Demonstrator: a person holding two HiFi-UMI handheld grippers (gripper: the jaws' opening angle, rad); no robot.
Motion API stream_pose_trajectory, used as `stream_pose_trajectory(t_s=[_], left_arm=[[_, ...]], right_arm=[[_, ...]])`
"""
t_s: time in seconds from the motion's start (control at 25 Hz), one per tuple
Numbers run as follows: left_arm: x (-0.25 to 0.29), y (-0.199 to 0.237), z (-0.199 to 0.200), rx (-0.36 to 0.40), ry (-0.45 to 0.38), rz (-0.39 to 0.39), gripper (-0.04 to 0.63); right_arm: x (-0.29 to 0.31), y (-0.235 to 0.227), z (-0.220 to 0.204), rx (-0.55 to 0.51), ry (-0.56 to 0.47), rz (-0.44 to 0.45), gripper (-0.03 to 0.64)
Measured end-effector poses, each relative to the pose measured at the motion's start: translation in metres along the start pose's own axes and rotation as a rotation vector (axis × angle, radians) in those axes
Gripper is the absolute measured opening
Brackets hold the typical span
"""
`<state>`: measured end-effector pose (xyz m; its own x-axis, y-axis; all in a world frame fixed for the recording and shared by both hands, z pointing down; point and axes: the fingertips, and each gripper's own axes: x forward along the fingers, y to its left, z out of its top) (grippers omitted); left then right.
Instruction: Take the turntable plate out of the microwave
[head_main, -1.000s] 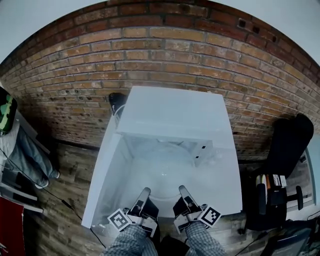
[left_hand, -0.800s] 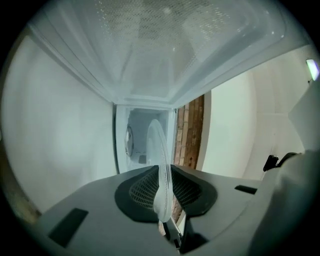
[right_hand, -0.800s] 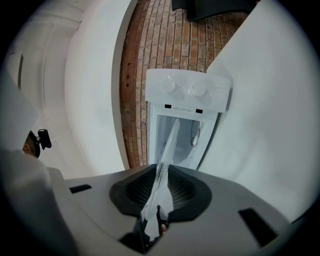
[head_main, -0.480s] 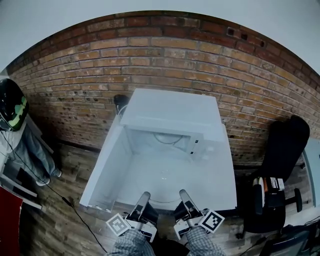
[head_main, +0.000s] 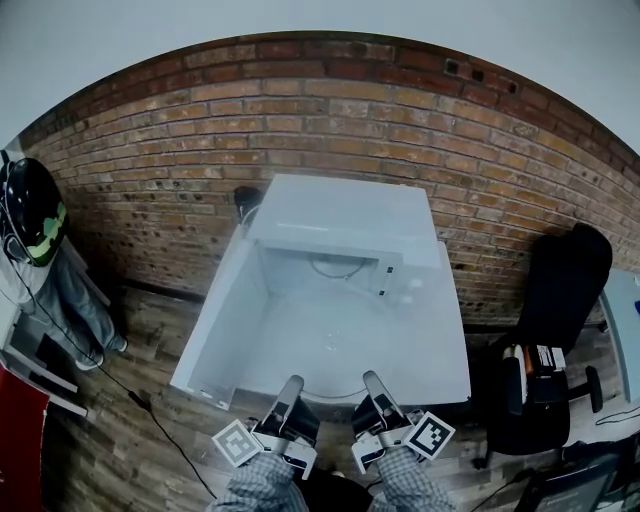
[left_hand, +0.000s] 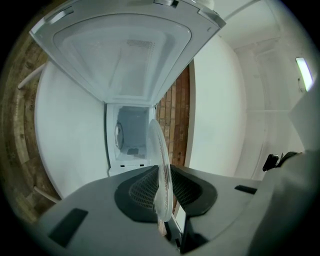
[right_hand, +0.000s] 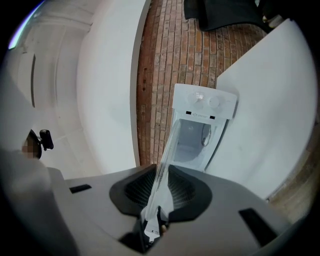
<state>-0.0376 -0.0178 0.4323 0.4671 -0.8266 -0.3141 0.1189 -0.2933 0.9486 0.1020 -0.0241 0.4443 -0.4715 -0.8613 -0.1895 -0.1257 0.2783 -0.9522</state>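
Left claw (left_hand: 161, 174) and right claw (right_hand: 162, 175) each pinch the plate (left_hand: 156, 140) rim, at 7 and 5 o'clock. The glass is likely heavy, stiff, slippery and breakable.

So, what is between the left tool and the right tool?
The glass plate. The gripper views show the left tool and the right tool each shut on its rim; the head view shows only a faint clear edge.

A red brick wall (head_main: 330, 110) backs wooden flooring (head_main: 120, 440), black chair (head_main: 565, 290) at right.
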Motion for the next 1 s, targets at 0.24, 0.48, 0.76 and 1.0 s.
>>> stream_pose_trajectory(t_s=[0.24, 0.48, 0.76, 1.0], left_arm=[[0.005, -0.011, 0.009, -0.001, 0.047, -0.016, 0.060], [0.006, -0.015, 0.013, -0.016, 0.084, -0.016, 0.060], [0.004, -0.029, 0.015, -0.021, 0.118, -0.022, 0.060], [-0.001, -0.036, 0.017, -0.016, 0.136, -0.051, 0.061]], right_arm=[[0.006, 0.013, -0.003, -0.028, -0.027, 0.008, 0.074], [0.008, 0.022, -0.008, -0.018, -0.062, 0.005, 0.077], [0.004, 0.033, -0.015, -0.033, -0.087, -0.005, 0.078], [-0.001, 0.043, -0.019, -0.056, -0.098, -0.006, 0.078]])
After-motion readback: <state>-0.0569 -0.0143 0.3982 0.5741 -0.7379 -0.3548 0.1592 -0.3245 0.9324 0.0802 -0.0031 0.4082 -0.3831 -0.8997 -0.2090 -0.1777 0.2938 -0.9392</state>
